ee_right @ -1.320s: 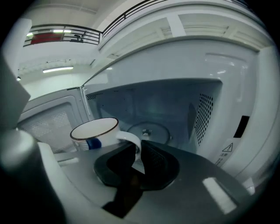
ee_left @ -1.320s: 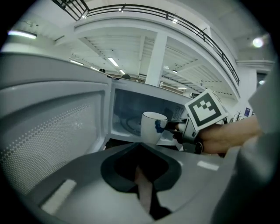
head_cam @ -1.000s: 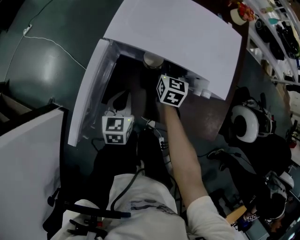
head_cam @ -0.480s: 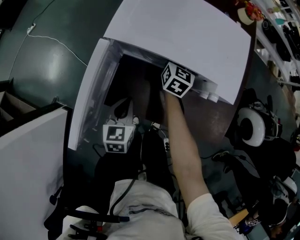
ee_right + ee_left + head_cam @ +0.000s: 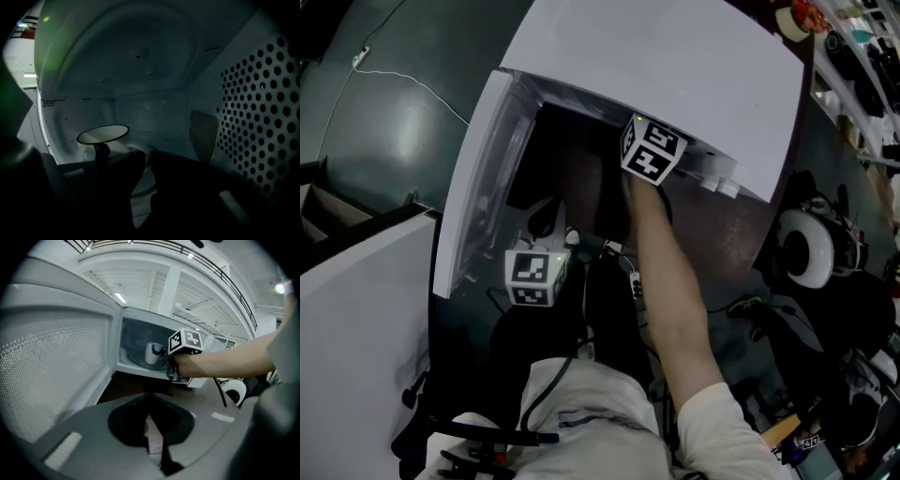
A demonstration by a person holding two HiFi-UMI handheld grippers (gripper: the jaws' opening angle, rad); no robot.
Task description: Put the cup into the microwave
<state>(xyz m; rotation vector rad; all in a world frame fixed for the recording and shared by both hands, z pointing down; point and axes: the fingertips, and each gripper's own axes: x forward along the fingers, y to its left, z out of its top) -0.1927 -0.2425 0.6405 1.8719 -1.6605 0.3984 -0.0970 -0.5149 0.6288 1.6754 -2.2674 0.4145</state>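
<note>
Judging by its thin wall and glossy finish, the small white cup with a dark rim and a dark blue handle [image 5: 101, 136] is probably enamel or glazed ceramic. That would make it light, rigid and smooth enough to slip, and it could chip if knocked. The best hold looks like a pinch over the rim, one jaw inside and one outside, or else the handle, which faces the opening. The cup has a wide mouth and a short body, looks empty as far as the views show, and has a blue mark on its side in the left gripper view [image 5: 152, 353]. It stands upright on the round glass turntable [image 5: 140, 186] inside the white microwave [image 5: 656, 75], left of centre, with the white perforated door [image 5: 56, 366] swung open. The right gripper [image 5: 146, 161] is at the cavity mouth, its jaws almost together with only a slit between them and nothing in it, and the cup sits apart to its left. The left gripper [image 5: 150, 425] hangs low outside the microwave, jaws together and empty. The placement looks done.
</note>
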